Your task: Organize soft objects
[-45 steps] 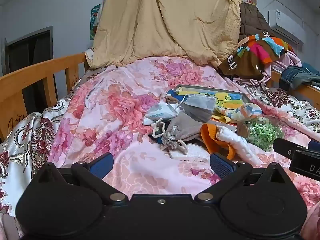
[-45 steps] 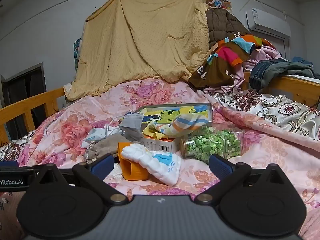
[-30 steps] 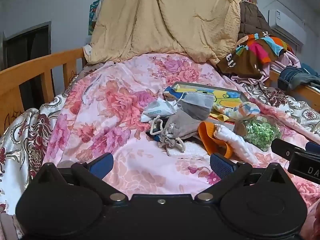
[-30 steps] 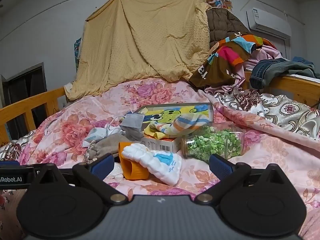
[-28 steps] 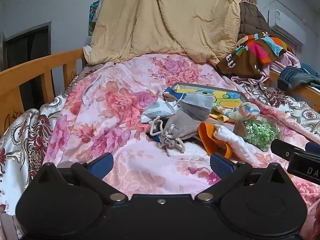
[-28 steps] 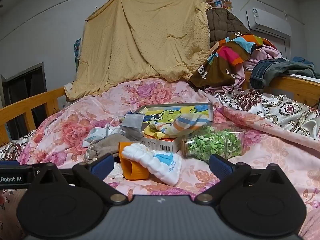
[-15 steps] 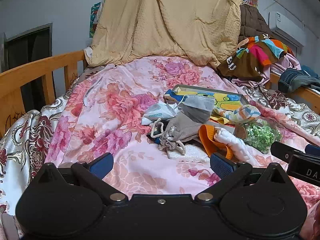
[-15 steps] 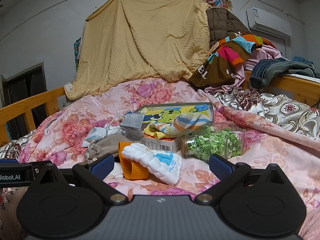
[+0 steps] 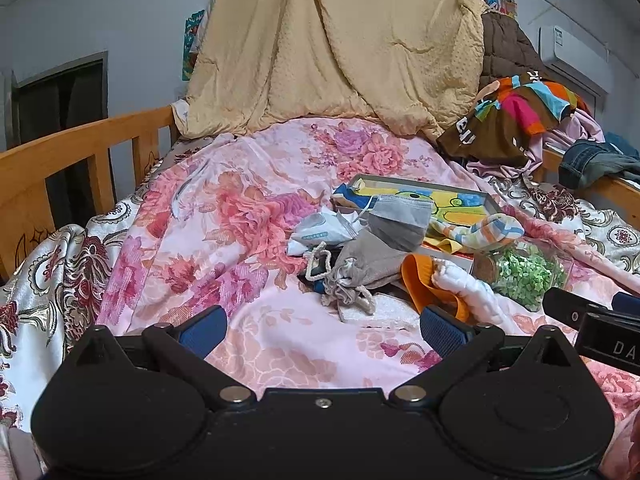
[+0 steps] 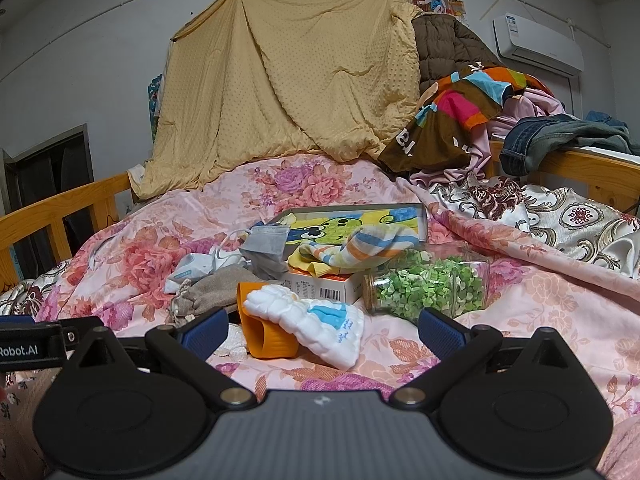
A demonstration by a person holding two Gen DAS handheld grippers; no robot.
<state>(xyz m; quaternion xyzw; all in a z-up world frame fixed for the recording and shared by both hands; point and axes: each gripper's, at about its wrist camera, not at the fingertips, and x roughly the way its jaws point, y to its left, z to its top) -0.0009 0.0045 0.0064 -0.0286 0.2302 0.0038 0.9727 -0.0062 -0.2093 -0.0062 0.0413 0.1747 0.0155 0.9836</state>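
Pile of soft objects (image 9: 372,256) ahead of both gaping tongs (image 9: 322,326), untouched.

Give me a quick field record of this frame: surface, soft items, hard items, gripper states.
surface: floral pink bedspread
soft items: white cloth draped over orange cup; grey drawstring pouch; grey face mask; striped sock on the box
hard items: cartoon-print box; jar of green bits, lying on its side
left gripper: open, empty
right gripper: open, empty, facing the white cloth
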